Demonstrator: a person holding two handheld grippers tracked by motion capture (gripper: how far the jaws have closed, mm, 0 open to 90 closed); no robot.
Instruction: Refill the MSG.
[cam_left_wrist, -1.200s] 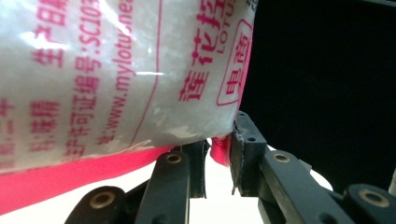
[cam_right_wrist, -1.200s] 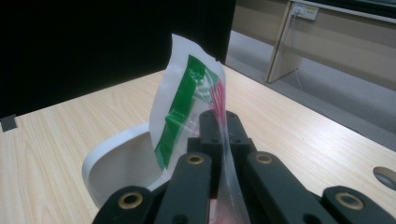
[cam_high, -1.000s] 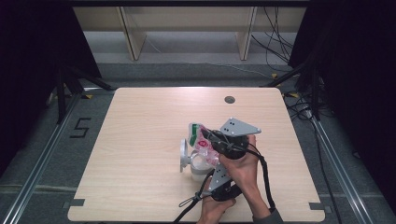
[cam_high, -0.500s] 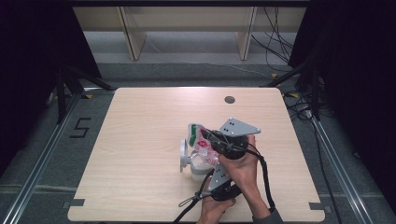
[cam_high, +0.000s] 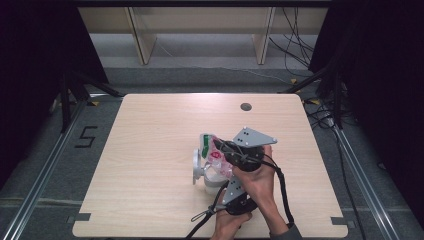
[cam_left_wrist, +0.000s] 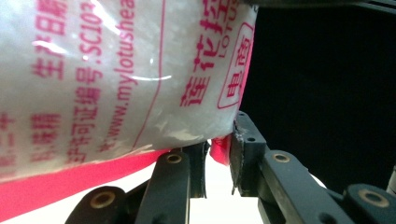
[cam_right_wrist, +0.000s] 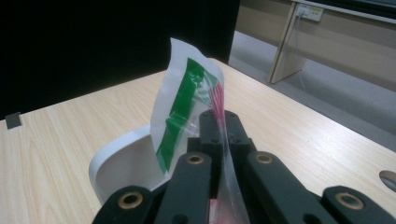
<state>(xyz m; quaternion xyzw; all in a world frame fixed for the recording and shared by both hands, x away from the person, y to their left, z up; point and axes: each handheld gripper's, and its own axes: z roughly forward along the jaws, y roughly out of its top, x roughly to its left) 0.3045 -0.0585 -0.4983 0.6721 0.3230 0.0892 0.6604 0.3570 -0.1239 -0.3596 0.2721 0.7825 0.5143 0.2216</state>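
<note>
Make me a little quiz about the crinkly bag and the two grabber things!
1. True or false: the right gripper pinches the bag between shut jaws.
2. What stands beside the bag on the table? A) a white cup B) a blue plate C) a red box
3. Fill in: the left gripper clamps the bag's ____ edge strip, by colour.

Key: 1 true; 2 A; 3 pink.
</note>
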